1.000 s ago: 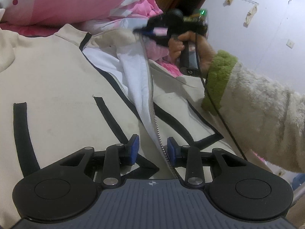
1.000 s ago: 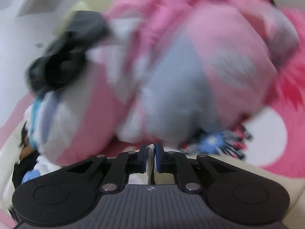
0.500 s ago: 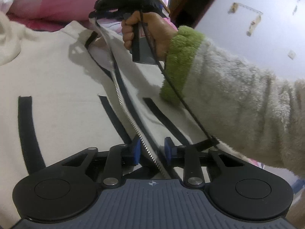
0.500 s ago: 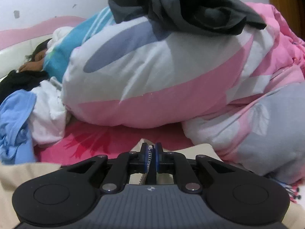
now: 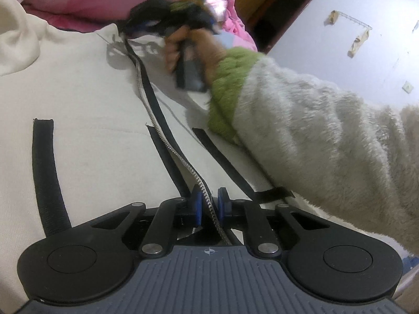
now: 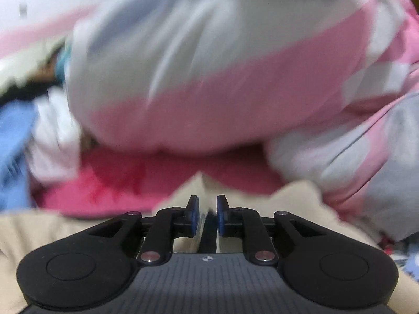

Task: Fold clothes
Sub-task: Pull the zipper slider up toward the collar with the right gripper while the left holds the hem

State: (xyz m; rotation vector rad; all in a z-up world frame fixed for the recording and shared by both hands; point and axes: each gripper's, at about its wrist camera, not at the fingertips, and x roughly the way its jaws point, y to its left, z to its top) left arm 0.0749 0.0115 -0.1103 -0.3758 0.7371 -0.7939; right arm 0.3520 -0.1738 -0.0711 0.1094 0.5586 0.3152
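A cream zip jacket (image 5: 91, 117) with black trim lies flat on the bed. Its zipper edge (image 5: 167, 144) runs from the collar down to my left gripper (image 5: 209, 204). Those jaws are closing, and the zipper edge at the hem stands between the blue pads with a thin gap beside it. My right gripper (image 5: 146, 26) is a blur at the collar end, gripped by a hand (image 5: 188, 44). In the right wrist view, my right gripper (image 6: 207, 217) has its jaws opening. The jacket's front edge (image 6: 203, 225) sits loose between the pads.
A fluffy sleeve (image 5: 327, 144) with a green cuff lies across the jacket's right half. A pink and grey duvet (image 6: 209, 78) is piled just beyond the collar. Blue and white clothes (image 6: 15, 144) lie to its left. A dark doorway (image 5: 282, 13) is at the far right.
The right gripper carried the jacket's front panel leftward over the white lining, then its jaws parted. The left jaws narrowed around the zipper edge at the hem.
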